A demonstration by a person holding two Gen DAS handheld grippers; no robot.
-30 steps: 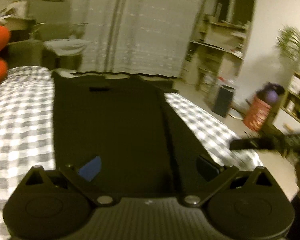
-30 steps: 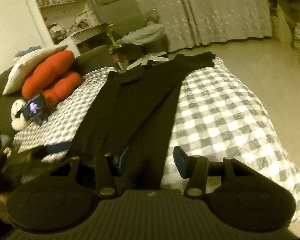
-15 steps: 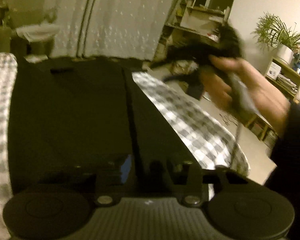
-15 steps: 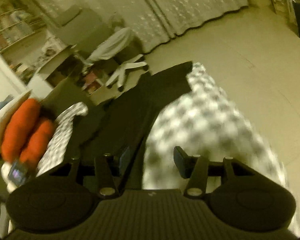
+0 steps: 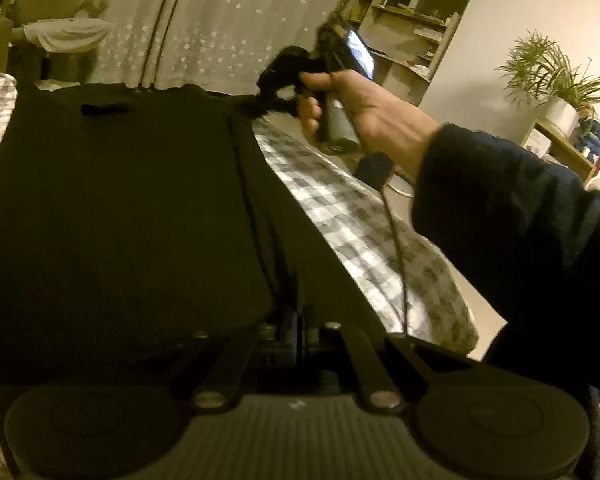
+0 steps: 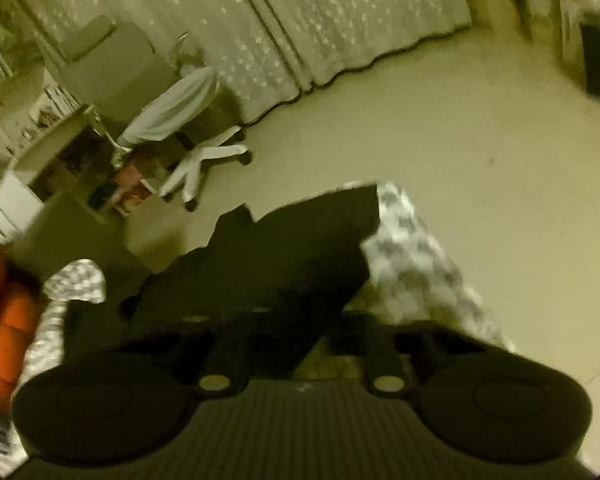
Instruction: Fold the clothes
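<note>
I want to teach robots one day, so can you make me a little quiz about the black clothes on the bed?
1. True or false: the black garment lies spread on a checked bedspread.
2. What is shut on the garment's near edge? A) the left gripper B) a clothes peg C) a bare hand
3. Fill in: a green ___ stands in a white pot at the far right of the left wrist view.
Key: 1 true; 2 A; 3 plant.
</note>
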